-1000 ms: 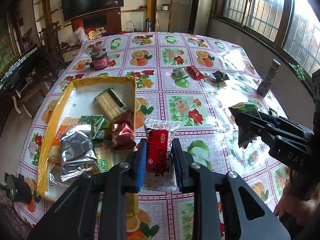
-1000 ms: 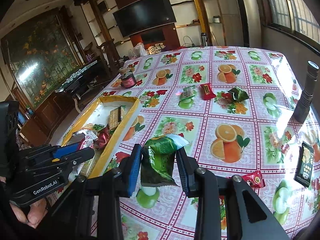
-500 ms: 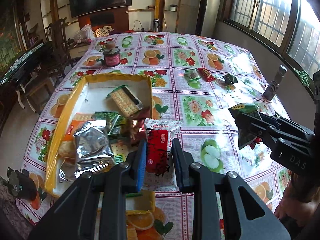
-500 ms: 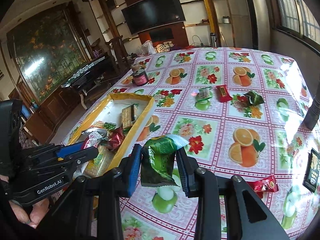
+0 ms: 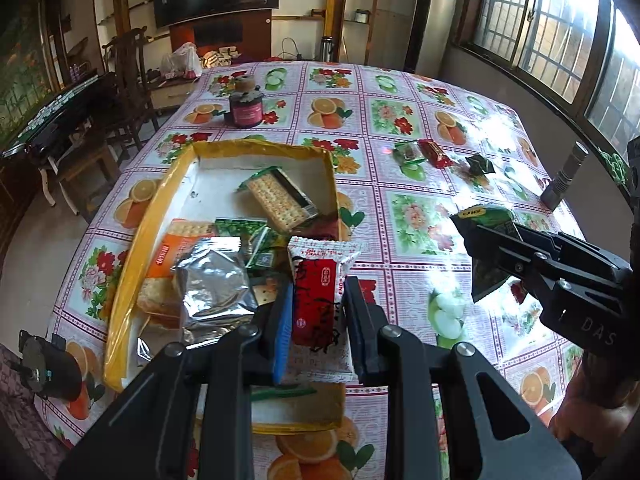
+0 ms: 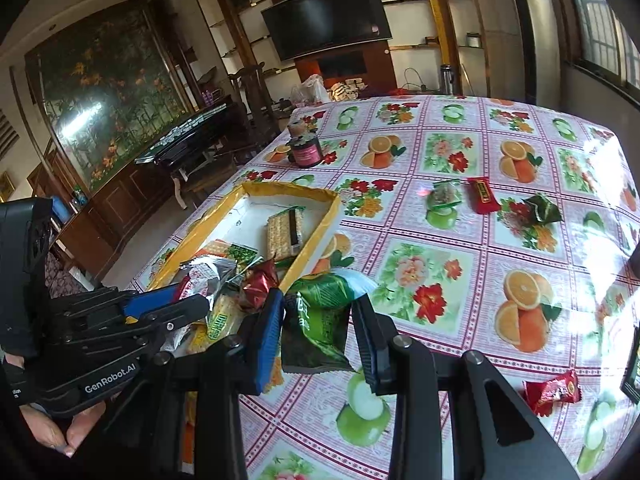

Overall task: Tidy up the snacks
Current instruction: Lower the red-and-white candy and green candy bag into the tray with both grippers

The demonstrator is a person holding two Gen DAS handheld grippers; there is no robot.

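Left tool (image 5: 316, 312): jaws clamped on a red-and-white snack packet (image 5: 318, 300), which hangs upright between the pads above the near right corner of the yellow-rimmed box (image 5: 132, 248). In the right wrist view the left tool (image 6: 192, 304) appears at the left edge, over the box's near end.

Right tool (image 6: 320, 328): jaws clamped on a green snack packet (image 6: 320, 320), held above the table (image 6: 460, 240) just beside the right wall of the box (image 6: 312, 236). The left wrist view shows the right tool (image 5: 480, 248) at the right edge with the green packet (image 5: 490, 224) in its grip, clear of the tablecloth.

Box contents: a cracker pack (image 5: 280, 198) toward the far end; a silver foil pouch (image 5: 216, 284), an orange cracker pack (image 5: 172, 252) and small green sachets (image 5: 244, 228) piled at the near end.

Loose on the table: a red bar (image 6: 484, 196), a clear-green packet (image 6: 442, 194), a dark green wrapper (image 6: 542, 210), a red candy (image 6: 554, 390). A pink-labelled jar (image 5: 246, 110) stands beyond the box. A metal flashlight (image 5: 564, 178) stands upright near the right table edge.
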